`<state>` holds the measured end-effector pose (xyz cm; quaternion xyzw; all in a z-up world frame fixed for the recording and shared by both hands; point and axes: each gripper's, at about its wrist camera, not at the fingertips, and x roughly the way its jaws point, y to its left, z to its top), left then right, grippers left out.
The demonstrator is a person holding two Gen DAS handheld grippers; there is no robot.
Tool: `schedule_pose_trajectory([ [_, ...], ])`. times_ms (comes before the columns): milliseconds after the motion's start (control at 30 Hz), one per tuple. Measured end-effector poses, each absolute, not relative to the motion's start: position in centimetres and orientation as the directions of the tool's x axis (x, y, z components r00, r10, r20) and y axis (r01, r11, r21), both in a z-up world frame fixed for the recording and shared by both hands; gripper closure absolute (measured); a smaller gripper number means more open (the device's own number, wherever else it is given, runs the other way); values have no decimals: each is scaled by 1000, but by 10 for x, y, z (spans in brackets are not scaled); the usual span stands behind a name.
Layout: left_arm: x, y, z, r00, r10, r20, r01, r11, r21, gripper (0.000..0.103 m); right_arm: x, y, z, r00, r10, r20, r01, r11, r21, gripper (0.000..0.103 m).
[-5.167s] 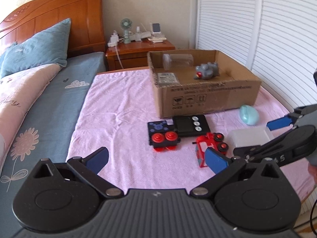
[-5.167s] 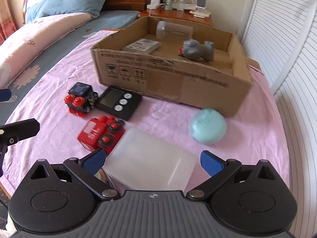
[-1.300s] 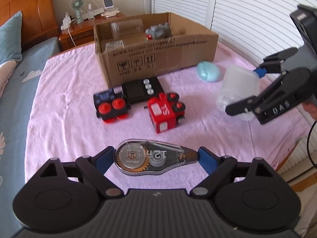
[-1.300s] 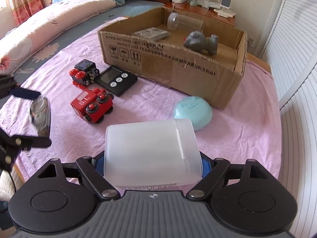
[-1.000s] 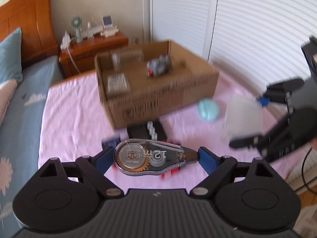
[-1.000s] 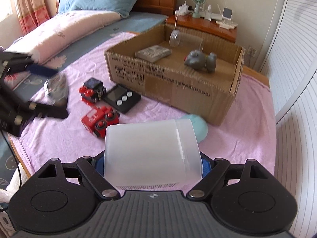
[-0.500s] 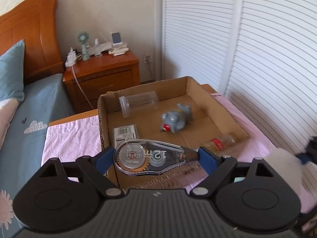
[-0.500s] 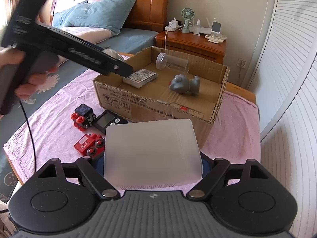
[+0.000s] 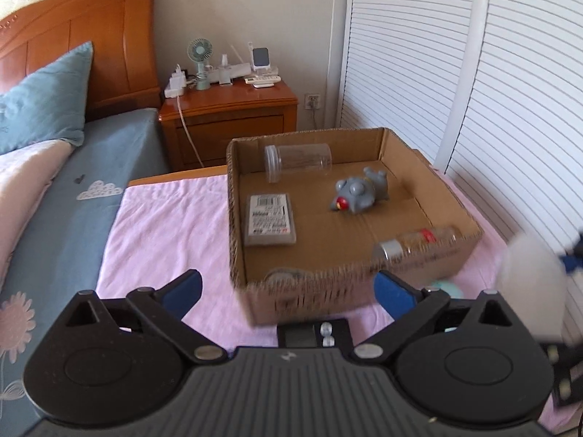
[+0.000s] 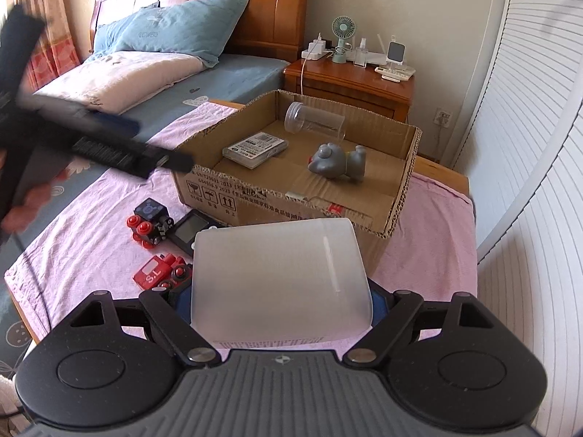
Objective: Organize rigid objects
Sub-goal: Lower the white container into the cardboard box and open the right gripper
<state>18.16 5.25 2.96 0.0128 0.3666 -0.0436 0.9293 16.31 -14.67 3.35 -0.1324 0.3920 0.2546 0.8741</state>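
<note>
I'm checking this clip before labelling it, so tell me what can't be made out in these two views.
- Left wrist view: a blurred roundish item inside the cardboard box, behind its near wall; unidentifiable.
- Left wrist view: the frosted container is a blur at the right edge.
- Right wrist view: the container hides the right gripper pads and the teal egg-shaped item.
- Right wrist view: the left gripper is motion-smeared.

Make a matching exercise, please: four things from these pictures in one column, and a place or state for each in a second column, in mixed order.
Things:
1. clear jar
2. grey toy animal
3. frosted plastic box
4. red toy vehicle

Places or states:
A. on the pink cloth, outside the cardboard box
B. held between the right gripper's jaws
C. lying on its side by the cardboard box's far wall
D. inside the cardboard box, red nose showing

Pairs: 1-C, 2-D, 3-B, 4-A
</note>
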Motion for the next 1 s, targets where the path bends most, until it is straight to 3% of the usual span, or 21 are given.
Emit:
schedule_pose_trajectory([
  [267, 128, 36, 27, 753, -5, -658, 65, 996, 66, 2, 188, -140, 43, 587, 333, -738, -513, 858, -21, 15],
  [500, 111, 31, 22, 742, -32, -669, 112, 991, 78, 2, 216, -124, 50, 590, 324, -740, -492, 871, -11, 15],
  [1000, 101, 59, 16, 751, -86, -655, 109, 994, -6, 2, 278, -44, 40, 537, 350, -768, -525, 851, 22, 15],
])
